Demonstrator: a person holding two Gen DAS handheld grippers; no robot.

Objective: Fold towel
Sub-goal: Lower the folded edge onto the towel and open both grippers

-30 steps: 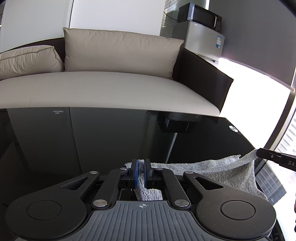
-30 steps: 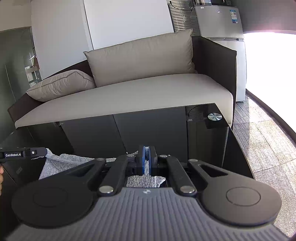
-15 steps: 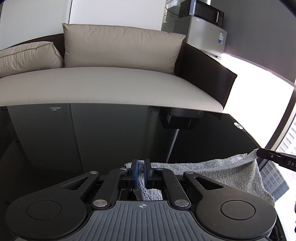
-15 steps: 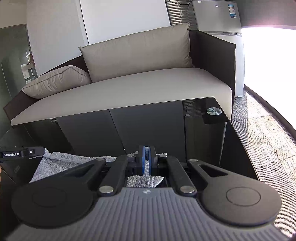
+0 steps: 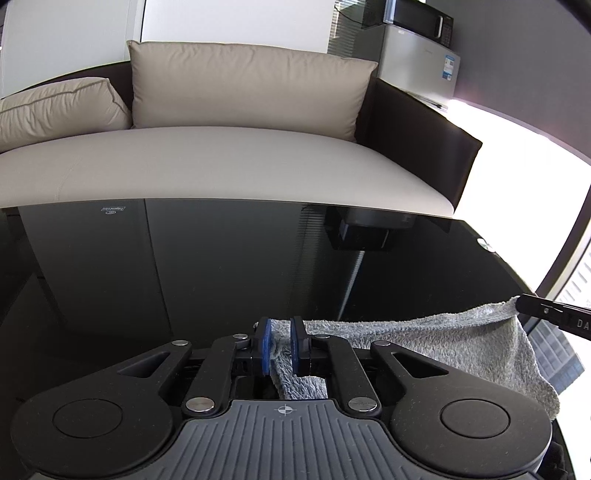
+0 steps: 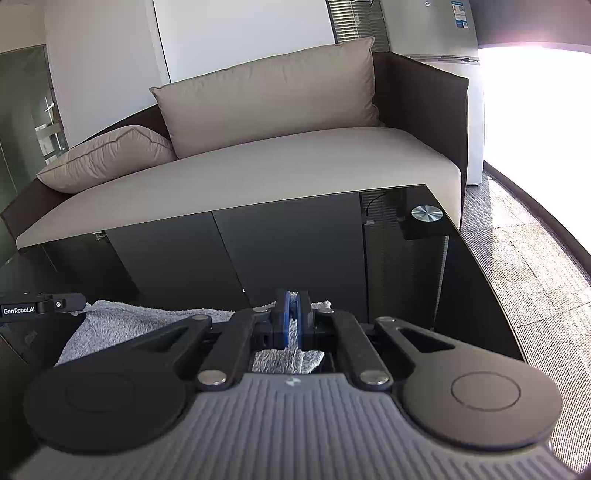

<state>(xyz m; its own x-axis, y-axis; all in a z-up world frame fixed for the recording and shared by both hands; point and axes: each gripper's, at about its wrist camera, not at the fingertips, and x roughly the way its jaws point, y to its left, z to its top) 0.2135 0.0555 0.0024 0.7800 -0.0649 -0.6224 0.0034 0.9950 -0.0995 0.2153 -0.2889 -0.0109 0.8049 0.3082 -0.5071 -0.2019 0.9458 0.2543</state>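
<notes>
Only the right wrist view shows the carpet floor (image 6: pixel 524 236); the left one shows a microwave (image 5: pixel 417 16). The grey towel (image 5: pixel 436 339) stretches sideways along the near edge of the black glass desk (image 5: pixel 221 266). The left hand-held gripper (image 5: pixel 279 341) has loosened around one corner, and the right hand-held gripper (image 6: pixel 293 319) is clenched on the other, before a beige sofa (image 6: pixel 258 173).

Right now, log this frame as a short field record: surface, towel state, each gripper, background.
surface: glossy black table
towel: grey towel, held up by two corners and stretched between the grippers, the rest hanging below
left gripper: blue pads slightly apart, the towel corner loose between them
right gripper: shut on the other towel corner
background: beige sofa with two cushions behind the table; microwave on a silver fridge
fold progress: no fold laid down yet
</notes>
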